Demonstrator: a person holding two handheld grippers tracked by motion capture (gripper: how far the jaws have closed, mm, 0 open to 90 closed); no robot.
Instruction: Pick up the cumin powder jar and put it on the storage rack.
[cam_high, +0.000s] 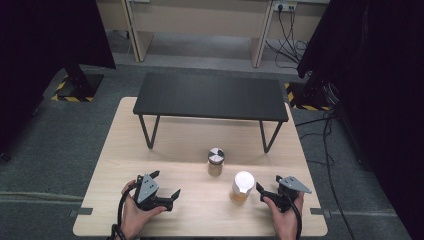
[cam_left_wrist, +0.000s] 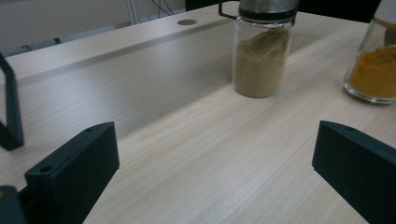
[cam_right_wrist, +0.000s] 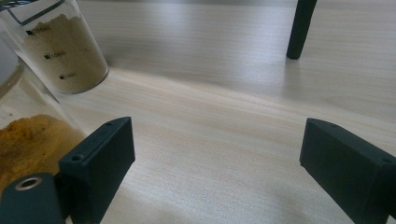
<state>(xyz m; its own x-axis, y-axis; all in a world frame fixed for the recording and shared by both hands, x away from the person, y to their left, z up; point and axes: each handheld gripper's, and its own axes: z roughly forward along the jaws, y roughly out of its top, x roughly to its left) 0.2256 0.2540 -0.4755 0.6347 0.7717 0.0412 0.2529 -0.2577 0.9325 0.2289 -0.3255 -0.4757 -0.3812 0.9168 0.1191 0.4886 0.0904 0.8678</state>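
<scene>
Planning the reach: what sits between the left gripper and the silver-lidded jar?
Nothing: bare table runs from the left gripper to the silver-lidded jar, clearest in the left gripper view.

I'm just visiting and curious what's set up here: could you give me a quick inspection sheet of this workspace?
Surface: light wooden table, a low black shelf standing on its far half.
Job's things: jar of beige powder with a metal lid; jar of orange powder with a white lid; both upright, apart.
Clutter: nothing seen.
Grippers: left tongs open, holding nothing; right tongs open, beside the orange jar.
Cables: one trails from each of the tongs; more run along the floor at right.
Surroundings: grey carpet, black curtains, desks behind.
</scene>
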